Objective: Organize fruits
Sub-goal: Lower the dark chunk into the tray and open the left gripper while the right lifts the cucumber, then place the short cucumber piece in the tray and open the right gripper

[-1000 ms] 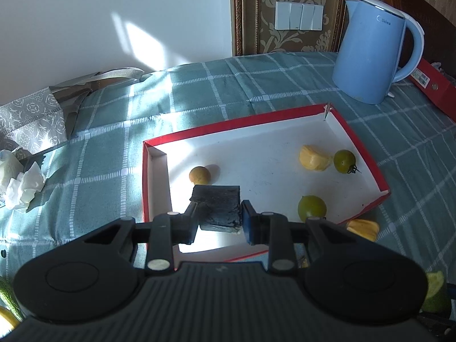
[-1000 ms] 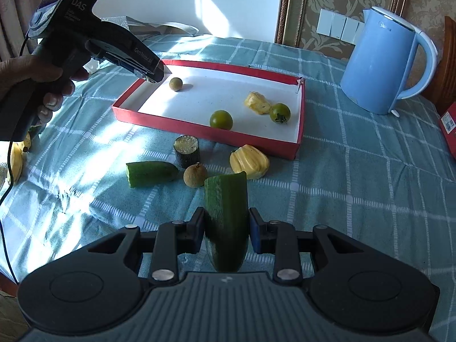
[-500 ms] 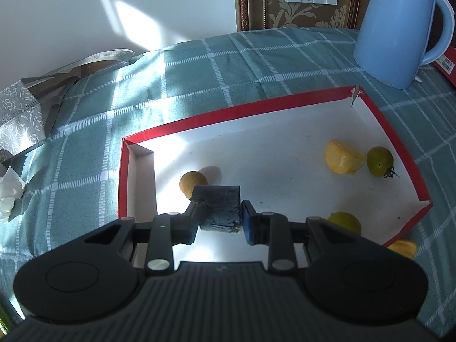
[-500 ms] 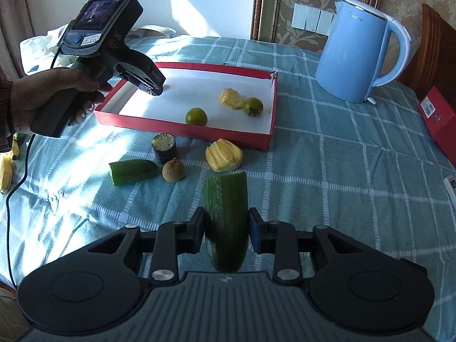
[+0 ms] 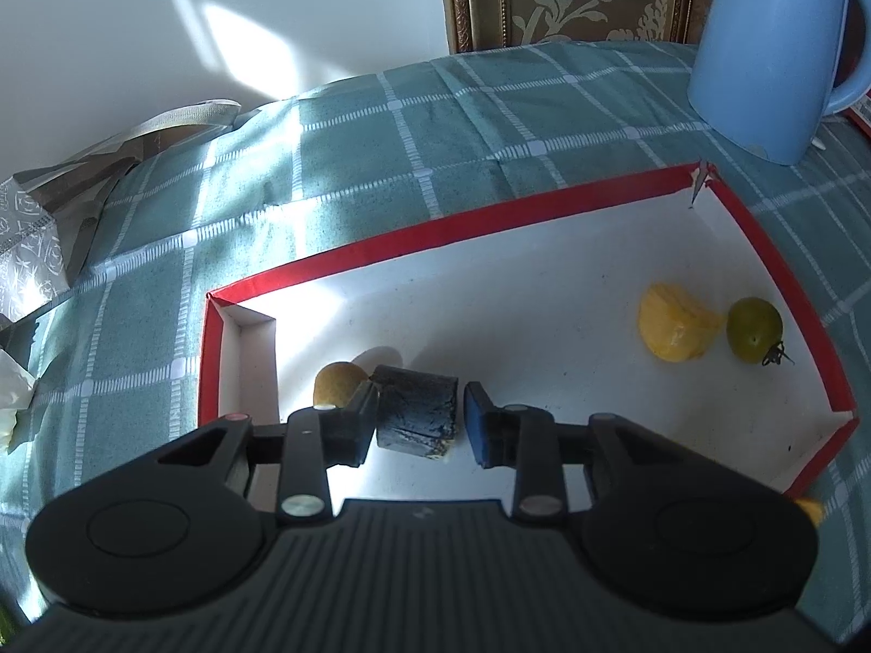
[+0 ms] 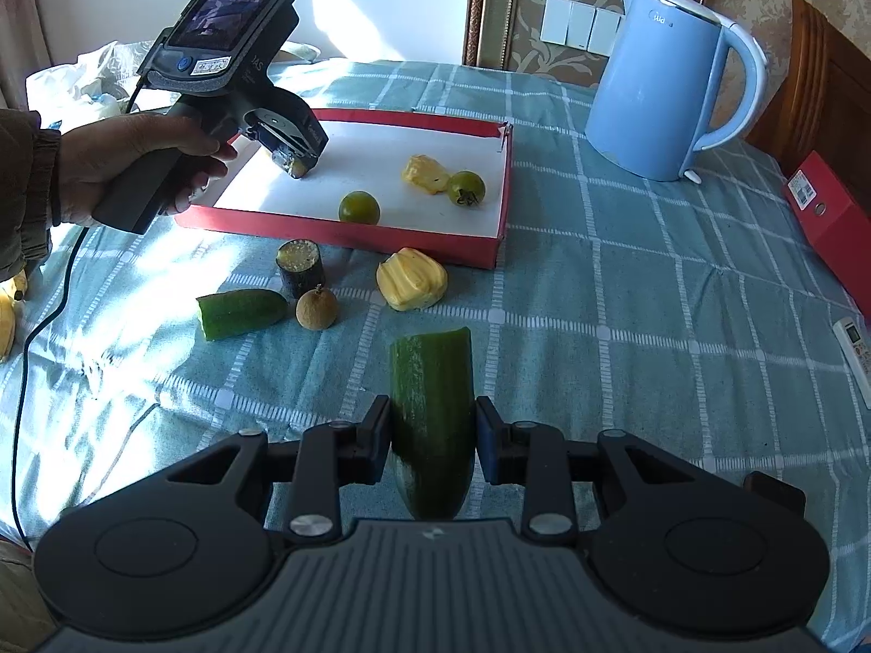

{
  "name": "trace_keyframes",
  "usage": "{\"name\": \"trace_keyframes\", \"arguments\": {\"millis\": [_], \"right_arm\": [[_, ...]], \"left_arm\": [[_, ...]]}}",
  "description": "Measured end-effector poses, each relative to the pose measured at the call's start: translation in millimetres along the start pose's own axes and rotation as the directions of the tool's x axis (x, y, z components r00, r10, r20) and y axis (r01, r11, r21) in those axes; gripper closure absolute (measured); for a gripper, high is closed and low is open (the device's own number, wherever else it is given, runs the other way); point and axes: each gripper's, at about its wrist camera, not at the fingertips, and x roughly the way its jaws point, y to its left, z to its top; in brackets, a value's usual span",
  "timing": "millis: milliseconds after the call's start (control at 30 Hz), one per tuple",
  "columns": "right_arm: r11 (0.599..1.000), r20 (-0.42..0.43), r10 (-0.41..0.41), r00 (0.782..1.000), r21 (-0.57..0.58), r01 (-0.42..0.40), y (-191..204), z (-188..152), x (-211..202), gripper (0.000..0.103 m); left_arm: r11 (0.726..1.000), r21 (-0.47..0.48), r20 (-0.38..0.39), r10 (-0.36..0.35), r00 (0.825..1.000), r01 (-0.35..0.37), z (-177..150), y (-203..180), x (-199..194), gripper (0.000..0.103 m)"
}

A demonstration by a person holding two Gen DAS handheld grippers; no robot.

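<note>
Left wrist view: the left gripper (image 5: 418, 420) has just been opening; its jaws stand slightly spread around the dark cylindrical sugarcane chunk (image 5: 416, 414), set down in the red-walled white cardboard tray (image 5: 490, 223) beside a round tan longan (image 5: 338, 382), apparently released

Right wrist view: the right gripper (image 6: 433, 446) pinches a green cucumber piece (image 6: 433, 408) above the checked teal tablecloth (image 6: 626, 326), likely awaiting placement

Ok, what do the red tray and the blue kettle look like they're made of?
Red tray: probably cardboard, matte white inside with red outer walls; a folded flap shows at one corner and a torn, frayed edge at another. Blue kettle: looks like smooth, slightly glossy plastic in one even colour with a moulded handle; the inside is not visible.
</note>
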Motion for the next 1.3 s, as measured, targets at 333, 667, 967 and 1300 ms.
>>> {"name": "trace_keyframes", "arguments": {"millis": [333, 667, 967, 1300], "right_arm": [[1.000, 0.023, 0.021, 1.000, -0.007, -0.021, 3, 12, 5, 0.072], [0.997, 0.087, 0.072, 0.994, -0.037, -0.070, 1, 58, 33, 0.072], [0.988, 0.120, 0.141, 0.983, -0.081, -0.132, 15, 137, 103, 0.072], [0.989, 0.043, 0.105, 0.994, -0.112, -0.099, 44, 187, 197, 0.072]], "left_arm": [[0.997, 0.060, 0.118, 0.033, 0.992, -0.041, 1, -1, -38, 0.028], [0.999, -0.036, 0.189, 0.011, 0.982, -0.004, -76, 36, -129, 0.004], [0.983, -0.179, 0.147, 0.059, 0.987, -0.032, -140, 64, -176, 0.003], [0.978, -0.171, 0.100, 0.138, 0.985, -0.120, -171, 76, -201, 0.002]]}}
